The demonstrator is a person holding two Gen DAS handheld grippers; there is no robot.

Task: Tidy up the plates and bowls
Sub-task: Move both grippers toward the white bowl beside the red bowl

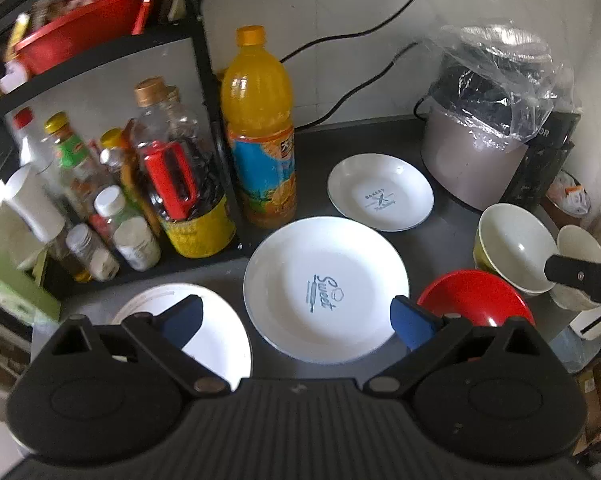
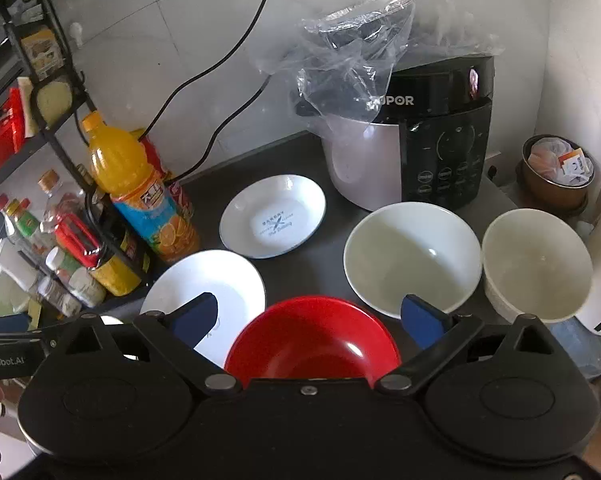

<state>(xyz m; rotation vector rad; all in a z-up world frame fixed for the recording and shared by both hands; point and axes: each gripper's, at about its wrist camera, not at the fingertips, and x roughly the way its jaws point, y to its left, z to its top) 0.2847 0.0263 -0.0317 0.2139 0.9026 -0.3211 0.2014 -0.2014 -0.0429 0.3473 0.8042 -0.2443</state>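
Left wrist view: left gripper (image 1: 296, 322) wide open, empty, hovering over the big "Sweet" plate (image 1: 326, 290), which sits between its fingers on the dark counter (image 1: 312, 148). Right gripper (image 2: 310, 318) also wide open, empty, red bowl (image 2: 312, 340) just below between the fingers. Smaller "Bakery" plate (image 1: 380, 192) lies farther back.

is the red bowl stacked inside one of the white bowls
No, in the right wrist view the red bowl sits alone on the dark counter, beside the nearer white bowl.
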